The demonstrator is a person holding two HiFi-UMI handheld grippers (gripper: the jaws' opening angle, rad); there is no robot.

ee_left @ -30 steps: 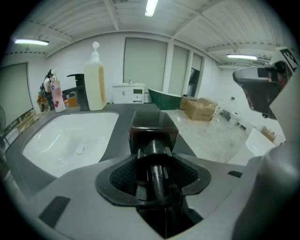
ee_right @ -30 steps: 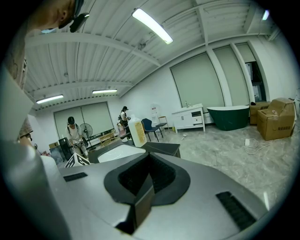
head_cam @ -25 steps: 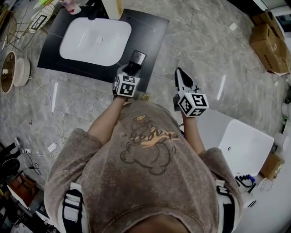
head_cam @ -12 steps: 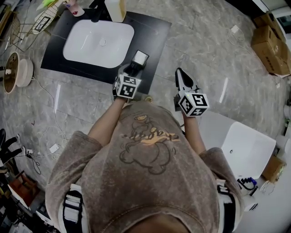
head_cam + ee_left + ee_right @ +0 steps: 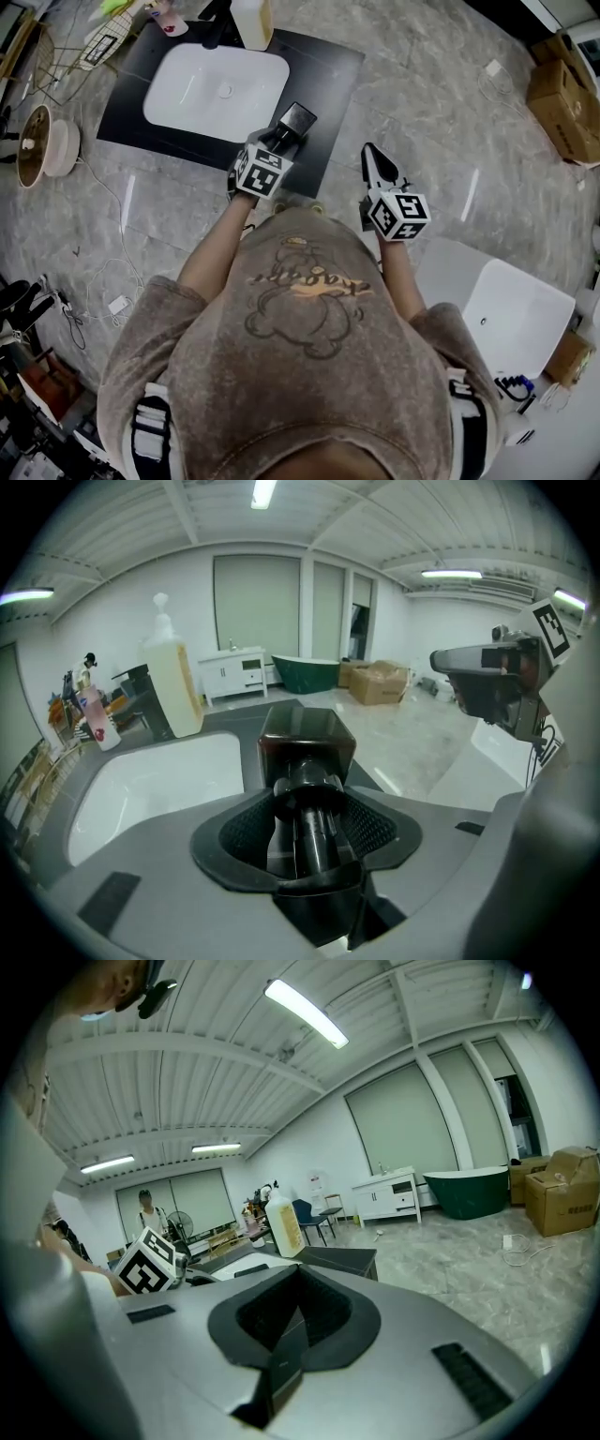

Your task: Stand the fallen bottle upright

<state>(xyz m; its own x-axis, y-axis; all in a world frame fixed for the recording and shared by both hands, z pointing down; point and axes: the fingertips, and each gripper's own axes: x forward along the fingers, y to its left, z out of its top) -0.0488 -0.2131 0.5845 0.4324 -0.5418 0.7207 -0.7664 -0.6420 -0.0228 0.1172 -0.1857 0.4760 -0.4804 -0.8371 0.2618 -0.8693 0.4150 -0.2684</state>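
- My left hand-held gripper [image 5: 305, 806] held the dark bottle [image 5: 306, 738], its jaws set at a middling width on the round neck. The square body stuck out past the fingertips, pointing away and downward.
- From the head view the bottle [image 5: 297, 120] hung over the near right part of the black tabletop [image 5: 328, 84], just beside the white basin [image 5: 217, 91].
- My right hand-held gripper [image 5: 286, 1340] was empty with its jaws together, waiting off to the side of the top [image 5: 375, 167].
- As I judged it, the step in hand was bringing the bottle to vertical. The way to do it well was to turn the wrist until the square base faced straight down.
- I would then lower it onto flat black surface well away from the basin rim and the front edge.
- I would let go only once the base sat flat. A grip on a narrow round neck could let the heavy body swing, so a slow turn seemed wise.
- I could not tell whether the base touched the tabletop or hung clear of it.
- The bottle's far end was hidden behind its own body, and no label could be made out.
- The tall pale pump bottle [image 5: 173, 682] at the back stood well apart.
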